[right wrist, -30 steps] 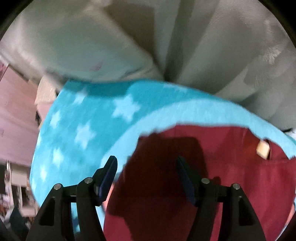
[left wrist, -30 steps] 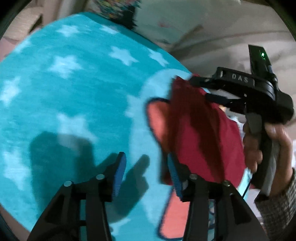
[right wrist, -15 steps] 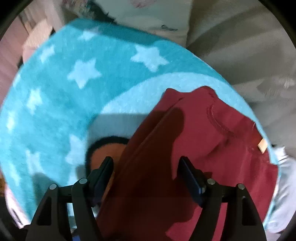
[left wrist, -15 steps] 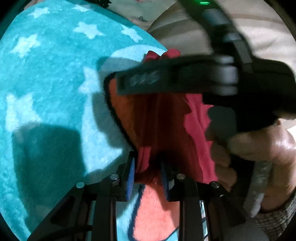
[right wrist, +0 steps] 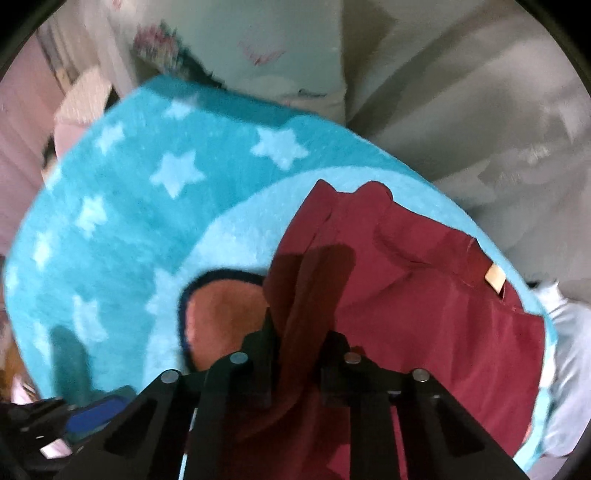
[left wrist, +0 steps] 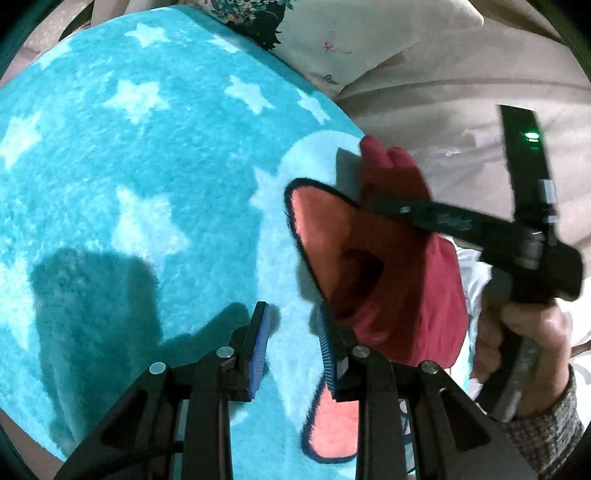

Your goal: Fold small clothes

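A small dark red garment (right wrist: 424,306) lies on a turquoise star-patterned rug (right wrist: 155,206), partly over an orange patch with a dark outline (right wrist: 218,317). It also shows in the left wrist view (left wrist: 417,284). My right gripper (right wrist: 301,343) is shut on a bunched fold of the red garment. My left gripper (left wrist: 291,339) is open and empty over the pale blue band of the rug (left wrist: 110,177), just left of the garment's edge. The right gripper (left wrist: 461,221) shows from outside in the left wrist view, held by a hand.
Beige bedding or fabric (right wrist: 461,110) lies beyond the rug's far edge. A pale light-blue cloth (right wrist: 569,350) sits at the rug's right edge. A floral item (left wrist: 251,14) lies at the far edge. The rug stretches wide to the left.
My left gripper has let go of the garment's edge and opened, backing to the left. My right gripper has closed on a fold of the red garment.
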`<action>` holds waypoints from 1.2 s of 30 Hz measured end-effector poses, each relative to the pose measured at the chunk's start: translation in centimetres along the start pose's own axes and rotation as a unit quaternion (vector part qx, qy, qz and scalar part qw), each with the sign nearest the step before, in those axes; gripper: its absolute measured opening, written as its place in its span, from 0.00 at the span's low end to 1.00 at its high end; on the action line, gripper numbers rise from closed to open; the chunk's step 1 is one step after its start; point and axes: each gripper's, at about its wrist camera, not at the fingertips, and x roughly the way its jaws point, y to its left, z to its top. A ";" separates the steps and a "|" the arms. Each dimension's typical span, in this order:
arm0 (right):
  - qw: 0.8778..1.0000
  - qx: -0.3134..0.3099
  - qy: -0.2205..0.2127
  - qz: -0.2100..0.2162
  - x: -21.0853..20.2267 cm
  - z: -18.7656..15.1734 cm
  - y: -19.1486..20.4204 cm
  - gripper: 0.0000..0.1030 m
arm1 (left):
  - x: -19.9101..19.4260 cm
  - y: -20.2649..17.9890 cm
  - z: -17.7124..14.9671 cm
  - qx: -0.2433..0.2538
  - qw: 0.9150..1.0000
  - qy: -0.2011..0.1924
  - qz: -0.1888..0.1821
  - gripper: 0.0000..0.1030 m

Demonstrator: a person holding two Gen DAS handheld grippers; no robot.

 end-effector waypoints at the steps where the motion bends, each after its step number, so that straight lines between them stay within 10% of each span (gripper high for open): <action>1: 1.000 0.009 -0.005 0.010 0.0 0.2 0.4 0.16 | 0.1 0.1 -0.1 0.004 1.000 0.001 0.001 0.24; 15: 0.983 0.117 -0.089 0.109 -7.1 -5.5 -8.4 0.14 | 1.8 -5.3 -2.7 0.046 0.998 -0.005 0.046 0.24; 36: 0.940 0.280 -0.105 0.165 -5.0 -20.1 -31.0 0.15 | 5.8 -18.1 -11.9 0.121 0.989 0.012 0.084 0.26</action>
